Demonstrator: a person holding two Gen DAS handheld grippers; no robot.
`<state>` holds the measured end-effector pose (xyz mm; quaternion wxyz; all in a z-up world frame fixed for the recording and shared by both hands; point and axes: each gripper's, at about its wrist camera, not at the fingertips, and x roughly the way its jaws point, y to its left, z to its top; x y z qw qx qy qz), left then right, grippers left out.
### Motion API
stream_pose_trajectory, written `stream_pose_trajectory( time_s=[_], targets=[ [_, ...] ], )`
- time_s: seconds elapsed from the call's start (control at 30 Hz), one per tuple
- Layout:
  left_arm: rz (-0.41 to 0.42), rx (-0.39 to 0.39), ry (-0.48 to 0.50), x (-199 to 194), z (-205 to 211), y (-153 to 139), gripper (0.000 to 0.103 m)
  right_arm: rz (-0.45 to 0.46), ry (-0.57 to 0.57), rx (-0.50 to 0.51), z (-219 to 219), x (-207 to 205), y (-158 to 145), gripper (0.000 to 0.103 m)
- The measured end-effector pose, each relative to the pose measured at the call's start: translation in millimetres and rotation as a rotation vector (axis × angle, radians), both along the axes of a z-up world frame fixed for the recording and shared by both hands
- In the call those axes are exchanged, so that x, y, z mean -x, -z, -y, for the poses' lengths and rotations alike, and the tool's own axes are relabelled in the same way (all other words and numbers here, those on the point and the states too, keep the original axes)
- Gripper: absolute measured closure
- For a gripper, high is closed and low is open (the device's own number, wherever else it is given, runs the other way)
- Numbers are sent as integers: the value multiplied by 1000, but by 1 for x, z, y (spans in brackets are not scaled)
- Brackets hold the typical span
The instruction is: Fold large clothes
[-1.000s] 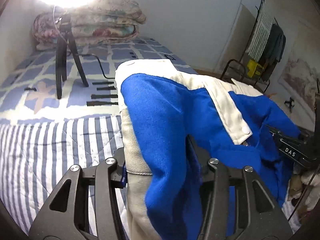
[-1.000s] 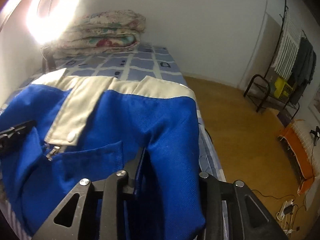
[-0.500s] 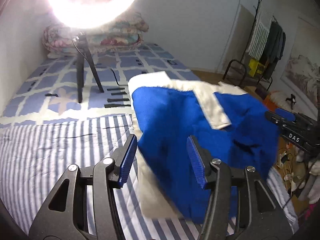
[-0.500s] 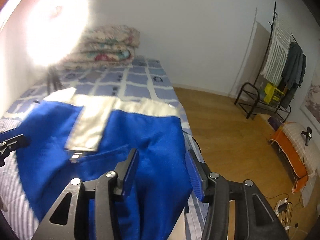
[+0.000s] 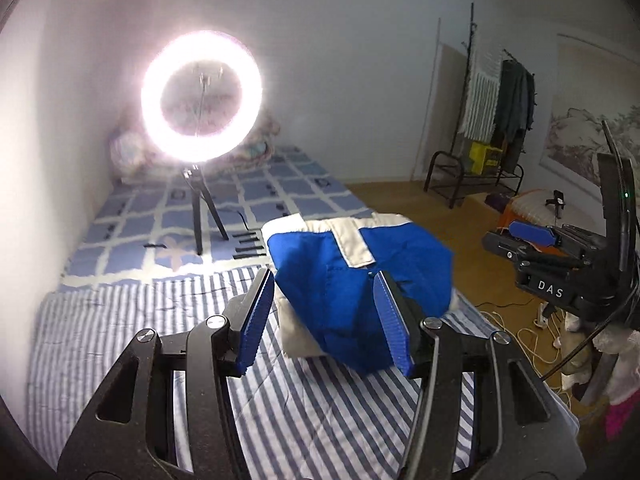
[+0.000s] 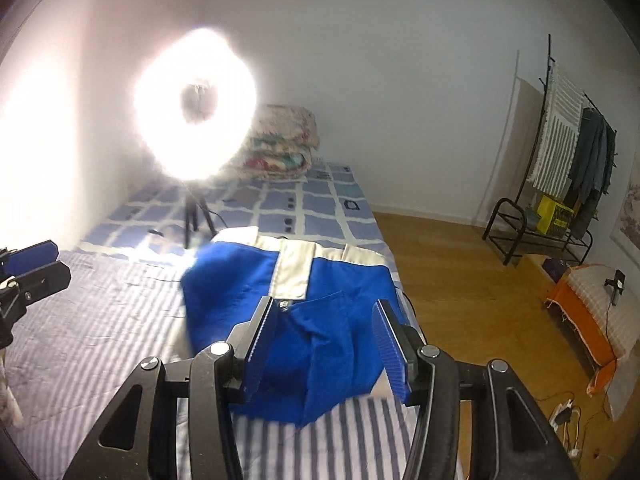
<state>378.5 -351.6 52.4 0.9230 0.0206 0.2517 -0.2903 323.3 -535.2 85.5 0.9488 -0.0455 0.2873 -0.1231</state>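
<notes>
The blue garment (image 5: 360,280) with cream bands lay bunched in a loose fold on the bed (image 5: 120,340), toward its right edge, where the striped cover met the checked blue-and-white sheet (image 5: 280,196) beyond. Its cream waistband faced the far end and a cream placket ran down its middle.

The left tongs (image 5: 324,316) hung above the near side of the garment with their blue ribbed pads spread apart and nothing between them; the cloth lay lower, clear of both pads. The right tongs (image 6: 326,344) were likewise spread and empty over the garment's near right corner, their pads having just been parting. Each pair showed at the edge of the other's view, the right tongs out over the floor side.

On the checked sheet, far left of the garment, a ring light (image 5: 202,96) on a small black tripod (image 5: 200,216) glared brightly, with short dark strips lying beside its feet. A folded floral quilt (image 6: 280,144) was stacked at the far end against the white wall. To the right of the bed ran a wooden floor (image 6: 452,272). Far right stood a dark clothes rack (image 6: 568,152) hung with a striped towel and dark clothing, a yellow box on its low shelf. An orange-edged cushion (image 6: 592,304) and tangled cables lay on the floor nearer by.
</notes>
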Motion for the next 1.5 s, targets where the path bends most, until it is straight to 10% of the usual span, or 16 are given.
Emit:
stream_pose_trajectory(
  time_s=[0.6,0.7,1.17,1.5],
  targets=[
    [76,82,42,202,-126,-96,48,94,16,66,-109,208,-73,36],
    [93,88,37,230,-142,-98,33,118,8,61,-127,238,-76,30],
    [84,73,5,271,-157,-53,9,203,25,36,-156,290,-48,2],
    [78,4,-24,265,-141,-16,1,216,74,-11,-148,289,-17,0]
  ],
)
